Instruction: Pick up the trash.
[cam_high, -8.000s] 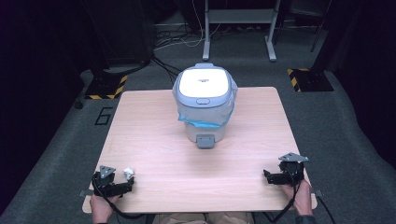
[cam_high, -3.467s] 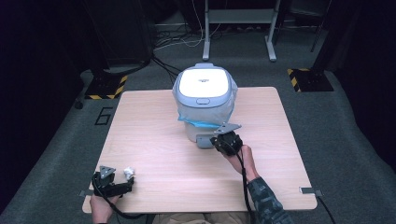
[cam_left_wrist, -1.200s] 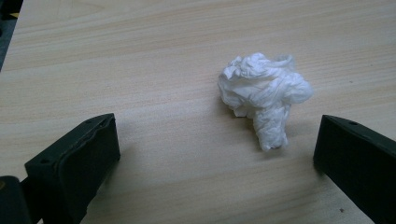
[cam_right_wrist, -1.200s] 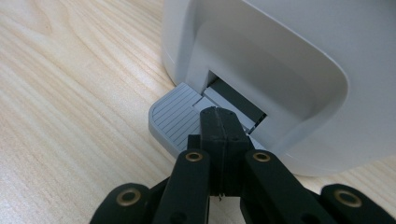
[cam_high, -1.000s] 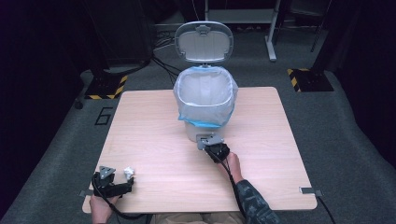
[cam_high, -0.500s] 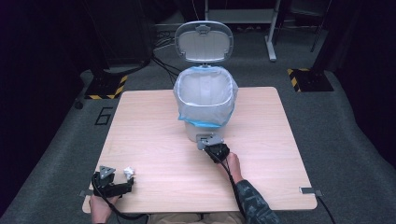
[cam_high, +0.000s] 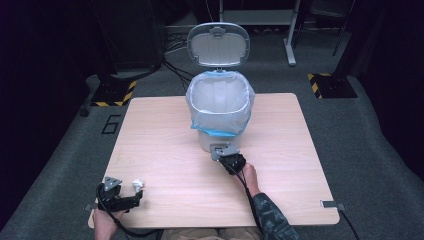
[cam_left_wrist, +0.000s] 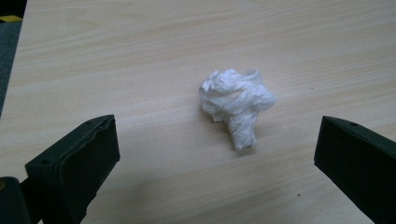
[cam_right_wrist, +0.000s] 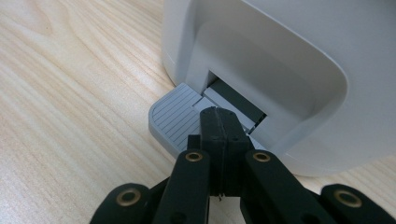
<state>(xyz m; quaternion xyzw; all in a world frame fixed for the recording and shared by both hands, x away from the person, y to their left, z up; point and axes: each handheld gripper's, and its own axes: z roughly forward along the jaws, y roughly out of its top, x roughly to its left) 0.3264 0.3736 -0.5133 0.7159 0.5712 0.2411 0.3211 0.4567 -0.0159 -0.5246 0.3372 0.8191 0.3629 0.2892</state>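
Note:
A white pedal bin (cam_high: 220, 107) with a clear bag lining stands mid-table, its lid (cam_high: 218, 44) raised upright. My right gripper (cam_high: 226, 152) is shut, its tips (cam_right_wrist: 218, 119) resting on the grey foot pedal (cam_right_wrist: 175, 119) at the bin's base (cam_right_wrist: 280, 70). A crumpled white tissue (cam_left_wrist: 237, 102) lies on the table near the front left corner (cam_high: 137, 185). My left gripper (cam_high: 131, 197) is open, its jaws wide apart on either side of the tissue and short of touching it.
The wooden table (cam_high: 300, 150) has bare surface to the left and right of the bin. Dark floor with cables and a stand base (cam_high: 115, 92) lies beyond the far edge.
The right gripper came from the front right corner to the bin's pedal and the lid swung up. Over the last second nothing has moved. The left gripper stayed by the tissue.

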